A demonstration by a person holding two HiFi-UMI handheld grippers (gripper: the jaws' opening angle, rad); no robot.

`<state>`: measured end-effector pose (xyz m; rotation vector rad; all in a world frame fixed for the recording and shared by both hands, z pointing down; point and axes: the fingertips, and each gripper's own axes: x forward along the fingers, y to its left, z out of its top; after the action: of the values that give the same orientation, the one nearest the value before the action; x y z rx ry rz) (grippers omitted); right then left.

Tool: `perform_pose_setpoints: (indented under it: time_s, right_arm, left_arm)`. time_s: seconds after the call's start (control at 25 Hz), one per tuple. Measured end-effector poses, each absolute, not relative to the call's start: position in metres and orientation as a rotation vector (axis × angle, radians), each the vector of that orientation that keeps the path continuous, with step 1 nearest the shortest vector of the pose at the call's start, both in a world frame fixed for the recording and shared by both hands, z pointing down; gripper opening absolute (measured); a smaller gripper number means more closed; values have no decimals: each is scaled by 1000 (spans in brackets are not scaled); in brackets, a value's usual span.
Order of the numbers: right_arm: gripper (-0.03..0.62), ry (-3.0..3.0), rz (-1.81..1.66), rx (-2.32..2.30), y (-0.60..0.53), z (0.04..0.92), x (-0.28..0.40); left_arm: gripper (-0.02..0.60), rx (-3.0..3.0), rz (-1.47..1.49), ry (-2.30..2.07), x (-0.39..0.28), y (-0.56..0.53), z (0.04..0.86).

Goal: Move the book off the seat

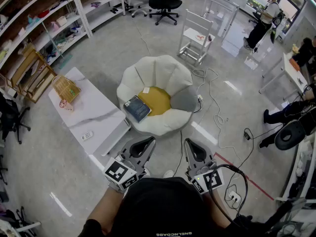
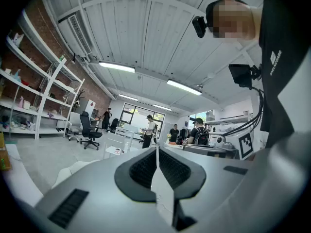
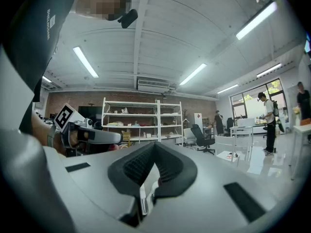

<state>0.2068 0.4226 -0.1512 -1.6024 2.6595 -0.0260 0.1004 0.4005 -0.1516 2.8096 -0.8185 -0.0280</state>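
A dark blue book (image 1: pixel 137 108) lies on the left part of the seat of a white, petal-shaped armchair (image 1: pixel 156 73), partly over its yellow cushion (image 1: pixel 157 100). Both grippers are held close to the person's body, well short of the chair. In the head view my left gripper (image 1: pixel 146 142) and my right gripper (image 1: pixel 190 147) point toward the chair, each with its jaws shut and nothing between them. The left gripper (image 2: pixel 156 152) and the right gripper (image 3: pixel 154 147) tilt upward in their own views, so neither shows the book.
A low white marble-look table (image 1: pixel 101 113) stands left of the chair, carrying a wicker basket (image 1: pixel 65 88) and a remote (image 1: pixel 86 136). White cables (image 1: pixel 213 104) trail on the floor to the right. A white chair (image 1: pixel 197 33), shelving (image 1: pixel 59 14) and people (image 1: pixel 264 16) stand farther back.
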Motion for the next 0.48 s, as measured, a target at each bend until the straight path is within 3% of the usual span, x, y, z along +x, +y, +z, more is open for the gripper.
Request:
perform_pose_setpoints:
  time_s: [0.48]
  right_arm:
    - [12, 2616, -37, -1599, 414, -153, 226]
  left_arm:
    - [8, 2817, -5, -843, 115, 393, -148]
